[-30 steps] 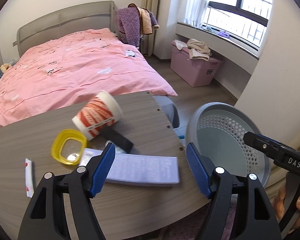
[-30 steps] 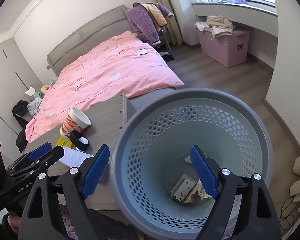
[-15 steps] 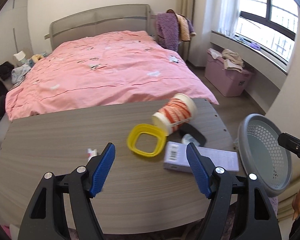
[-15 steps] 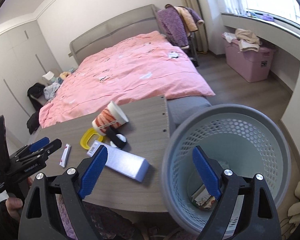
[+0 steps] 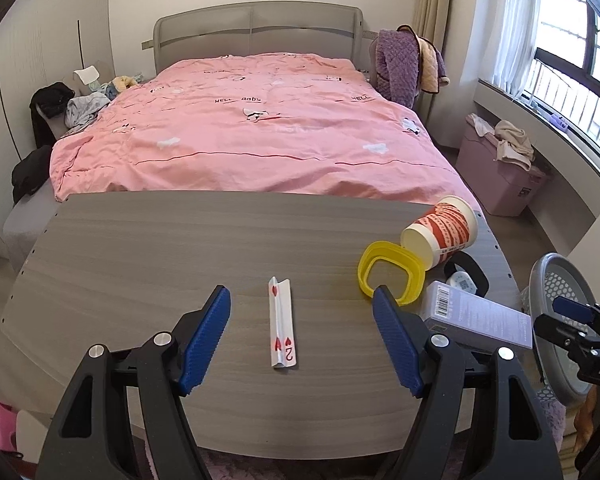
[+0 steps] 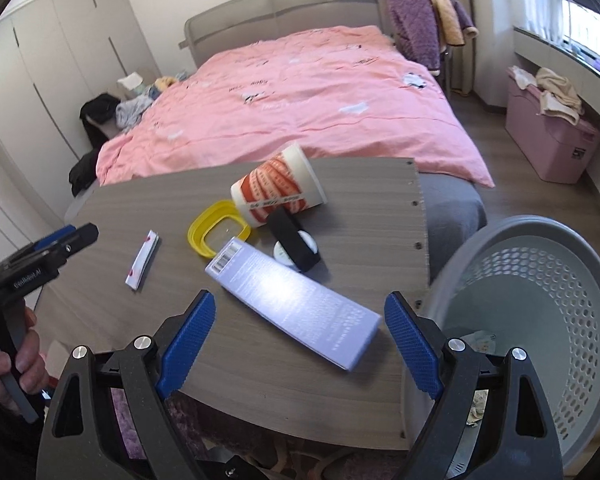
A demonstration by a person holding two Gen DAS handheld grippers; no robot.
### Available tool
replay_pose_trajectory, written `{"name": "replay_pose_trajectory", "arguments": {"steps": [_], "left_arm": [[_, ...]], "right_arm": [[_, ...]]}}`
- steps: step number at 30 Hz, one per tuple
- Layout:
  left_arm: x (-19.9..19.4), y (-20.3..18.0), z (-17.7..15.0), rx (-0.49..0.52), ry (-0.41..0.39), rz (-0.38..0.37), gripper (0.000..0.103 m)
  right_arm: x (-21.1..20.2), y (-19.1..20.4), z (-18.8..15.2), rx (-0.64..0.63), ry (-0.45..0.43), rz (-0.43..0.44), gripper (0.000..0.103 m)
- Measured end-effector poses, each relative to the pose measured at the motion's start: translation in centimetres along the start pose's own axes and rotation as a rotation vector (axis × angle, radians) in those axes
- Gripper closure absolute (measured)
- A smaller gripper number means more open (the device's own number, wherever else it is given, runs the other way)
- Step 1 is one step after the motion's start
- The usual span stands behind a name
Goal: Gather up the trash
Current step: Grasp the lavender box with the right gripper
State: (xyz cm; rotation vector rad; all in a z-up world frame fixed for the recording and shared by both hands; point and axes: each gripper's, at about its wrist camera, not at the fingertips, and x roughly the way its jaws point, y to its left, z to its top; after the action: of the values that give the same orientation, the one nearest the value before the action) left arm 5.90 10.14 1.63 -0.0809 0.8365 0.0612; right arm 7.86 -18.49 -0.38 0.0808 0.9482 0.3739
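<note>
1. A grey wood-grain table (image 5: 140, 264) stands at the foot of a bed with a pink quilt (image 5: 252, 132); several pieces of trash lie on the table.
2. The left gripper (image 5: 302, 340) hangs over the near edge of the table with its blue jaws spread apart and nothing between the pads (released, gripping nothing).
3. Directly in the gap ahead of it lies a folded playing card (image 5: 282, 326), white with red hearts and a "2", lengthwise and flat on the table.
4. To the right of the card sits a yellow plastic ring-shaped lid (image 5: 392, 276), and touching its far side is a paper cup (image 5: 440, 232) with a red pattern, tipped on its side.
5. Next to the cup lies a small black item with a white round piece (image 6: 296, 246); what it is cannot be told.
6. The right gripper (image 6: 300, 340) is also spread wide and empty, above a long pale purple box (image 6: 292, 300) with a barcode on one end; the pads do not touch it.
7. A grey perforated basket (image 6: 540, 300) stands just beside the table's right edge, with some scraps visible at its bottom.
8. A pink storage bin (image 6: 552, 148) with clothes on it stands by the window.
</note>
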Motion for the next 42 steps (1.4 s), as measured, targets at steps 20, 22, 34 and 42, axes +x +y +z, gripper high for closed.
{"name": "replay_pose_trajectory", "arguments": {"steps": [20, 22, 34, 42], "left_arm": [[1.7, 4.1, -0.3, -0.069, 0.027, 0.008, 0.033], [1.8, 4.4, -0.4, -0.076, 0.030, 0.010, 0.033], [2.9, 5.3, -1.0, -0.092, 0.054, 0.010, 0.033], [4.1, 5.7, -1.8, -0.089, 0.083, 0.014, 0.033]], "right_arm": [[6.0, 1.8, -0.3, -0.088, 0.197, 0.009, 0.018], [5.8, 2.4, -0.7, -0.092, 0.208, 0.027, 0.018], [5.4, 6.7, -2.6, -0.076, 0.229, 0.174, 0.018], [7.0, 6.2, -2.2, -0.018, 0.190, 0.018, 0.027]]}}
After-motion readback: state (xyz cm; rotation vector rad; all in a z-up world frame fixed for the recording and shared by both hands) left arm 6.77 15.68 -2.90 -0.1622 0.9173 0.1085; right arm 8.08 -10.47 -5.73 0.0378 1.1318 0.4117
